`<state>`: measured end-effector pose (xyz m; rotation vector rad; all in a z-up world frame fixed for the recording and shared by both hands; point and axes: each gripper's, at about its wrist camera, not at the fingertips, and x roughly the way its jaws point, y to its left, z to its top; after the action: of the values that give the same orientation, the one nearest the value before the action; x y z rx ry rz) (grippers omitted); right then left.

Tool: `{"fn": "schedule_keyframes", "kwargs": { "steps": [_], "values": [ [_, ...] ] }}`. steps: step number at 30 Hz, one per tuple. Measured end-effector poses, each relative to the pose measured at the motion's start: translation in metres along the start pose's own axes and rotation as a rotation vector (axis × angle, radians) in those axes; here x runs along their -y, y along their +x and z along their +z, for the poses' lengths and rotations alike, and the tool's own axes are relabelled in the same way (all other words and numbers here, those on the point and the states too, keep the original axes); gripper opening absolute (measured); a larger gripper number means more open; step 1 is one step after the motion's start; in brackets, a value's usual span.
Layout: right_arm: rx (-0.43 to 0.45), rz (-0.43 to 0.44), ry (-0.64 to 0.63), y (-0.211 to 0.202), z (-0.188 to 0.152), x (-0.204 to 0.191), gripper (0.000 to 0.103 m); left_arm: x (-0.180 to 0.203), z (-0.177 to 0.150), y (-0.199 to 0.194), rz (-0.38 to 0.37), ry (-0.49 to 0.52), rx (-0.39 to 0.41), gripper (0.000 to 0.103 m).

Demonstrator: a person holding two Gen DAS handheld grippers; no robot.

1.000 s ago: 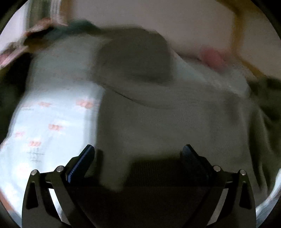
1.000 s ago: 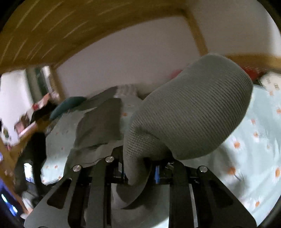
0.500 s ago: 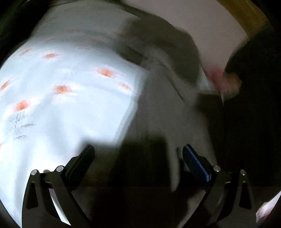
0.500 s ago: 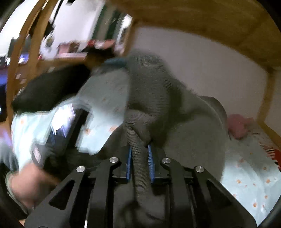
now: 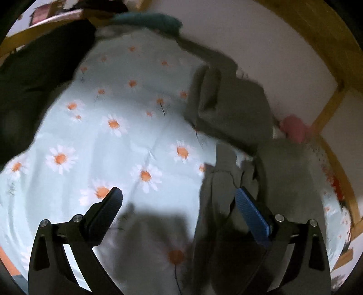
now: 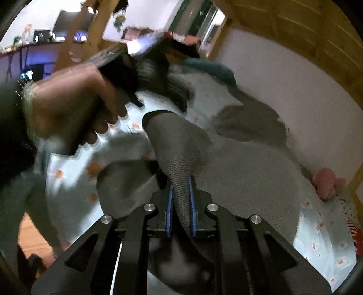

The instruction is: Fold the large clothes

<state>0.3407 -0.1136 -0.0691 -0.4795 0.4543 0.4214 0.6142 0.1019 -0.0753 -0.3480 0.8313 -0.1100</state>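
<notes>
A grey knit sweater (image 6: 245, 163) lies on a pale blue daisy-print bed sheet (image 6: 322, 217). My right gripper (image 6: 180, 199) is shut on a ribbed part of the sweater, which drapes up and over to the left. In the left wrist view the sweater (image 5: 226, 106) lies at the right, toward the wall. My left gripper (image 5: 177, 199) is open and empty above the sheet (image 5: 109, 127), its right finger (image 5: 251, 211) beside the sweater's edge. The hand holding the left gripper (image 6: 74, 109) shows in the right wrist view.
A white wall (image 5: 261, 40) and a wooden bed frame (image 5: 329, 109) bound the bed at the right. A pink soft toy (image 5: 292, 127) lies by the wall. A teal item (image 5: 147, 19) and dark clothing (image 5: 34, 68) lie at the far and left sides.
My left gripper has swung left off the sweater to over the bare daisy sheet, staying open. My right gripper has kept its hold and carried the ribbed part leftward over the sweater.
</notes>
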Motion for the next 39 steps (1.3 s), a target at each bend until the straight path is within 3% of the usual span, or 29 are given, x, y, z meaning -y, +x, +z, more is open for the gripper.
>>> {"fn": "schedule_keyframes", "kwargs": {
  "steps": [2, 4, 6, 8, 9, 10, 12, 13, 14, 18, 19, 20, 21, 24, 26, 28, 30, 32, 33, 37, 39],
  "values": [
    [0.003, -0.024, -0.031, -0.008, -0.006, -0.001, 0.013, 0.002, -0.012, 0.019, -0.024, -0.02, -0.047, 0.098],
    [-0.036, -0.074, -0.042, 0.01, -0.008, -0.004, 0.014, 0.001, -0.023, 0.038, -0.019, -0.048, -0.101, 0.098],
    [-0.042, -0.139, -0.026, 0.018, -0.007, -0.001, 0.015, -0.004, -0.036, 0.036, -0.008, -0.105, -0.093, 0.098],
    [-0.02, -0.239, -0.004, 0.015, 0.001, 0.001, 0.034, -0.01, -0.049, 0.014, -0.004, -0.167, -0.026, 0.098],
    [-0.022, -0.289, 0.013, 0.019, 0.007, 0.002, 0.058, -0.009, -0.053, 0.008, 0.002, -0.164, -0.018, 0.098],
    [-0.034, -0.301, 0.019, 0.026, 0.01, 0.002, 0.062, 0.002, -0.059, 0.004, 0.017, -0.094, -0.044, 0.097],
    [-0.095, -0.303, -0.002, 0.051, 0.016, 0.0, 0.058, 0.013, -0.068, 0.009, 0.07, -0.022, -0.064, 0.097],
    [-0.107, -0.284, -0.009, 0.058, 0.015, -0.001, 0.045, 0.011, -0.07, 0.011, 0.078, -0.036, -0.066, 0.097],
    [-0.123, -0.267, -0.031, 0.062, 0.013, -0.004, 0.041, 0.006, -0.072, 0.018, 0.054, -0.071, -0.09, 0.097],
    [-0.099, -0.219, -0.161, 0.047, 0.014, -0.025, 0.04, -0.003, -0.071, 0.021, 0.013, -0.117, -0.082, 0.097],
    [-0.089, -0.242, -0.218, 0.041, 0.01, -0.032, 0.041, -0.004, -0.07, 0.02, 0.0, -0.124, -0.084, 0.097],
    [-0.09, -0.261, -0.263, 0.04, 0.007, -0.036, 0.042, -0.004, -0.072, 0.019, -0.002, -0.123, -0.087, 0.097],
    [-0.105, -0.299, -0.326, 0.045, 0.001, -0.042, 0.05, -0.003, -0.072, 0.019, -0.002, -0.117, -0.087, 0.097],
    [-0.139, -0.31, -0.49, 0.059, -0.007, -0.058, 0.05, 0.0, -0.072, 0.019, -0.01, -0.114, -0.09, 0.097],
    [-0.193, -0.321, -0.529, 0.072, -0.005, -0.061, 0.052, -0.001, -0.072, 0.019, -0.021, -0.107, -0.096, 0.097],
    [-0.231, -0.356, -0.54, 0.087, -0.005, -0.057, 0.068, -0.002, -0.071, 0.019, -0.029, -0.112, -0.099, 0.097],
    [-0.256, -0.295, -0.497, 0.087, 0.005, -0.049, 0.068, -0.003, -0.071, 0.018, -0.035, -0.112, -0.101, 0.097],
    [-0.238, -0.27, -0.503, 0.071, 0.009, -0.049, 0.074, -0.007, -0.069, 0.018, -0.052, -0.116, -0.106, 0.097],
    [-0.213, -0.265, -0.524, 0.057, 0.007, -0.053, 0.094, -0.007, -0.069, 0.019, -0.054, -0.116, -0.109, 0.097],
    [-0.12, -0.256, -0.595, 0.029, -0.004, -0.073, 0.098, -0.004, -0.07, 0.022, -0.034, -0.092, -0.1, 0.097],
    [-0.161, -0.287, -0.622, 0.047, -0.011, -0.074, 0.098, -0.003, -0.071, 0.022, -0.032, -0.089, -0.096, 0.097]
  ]
}}
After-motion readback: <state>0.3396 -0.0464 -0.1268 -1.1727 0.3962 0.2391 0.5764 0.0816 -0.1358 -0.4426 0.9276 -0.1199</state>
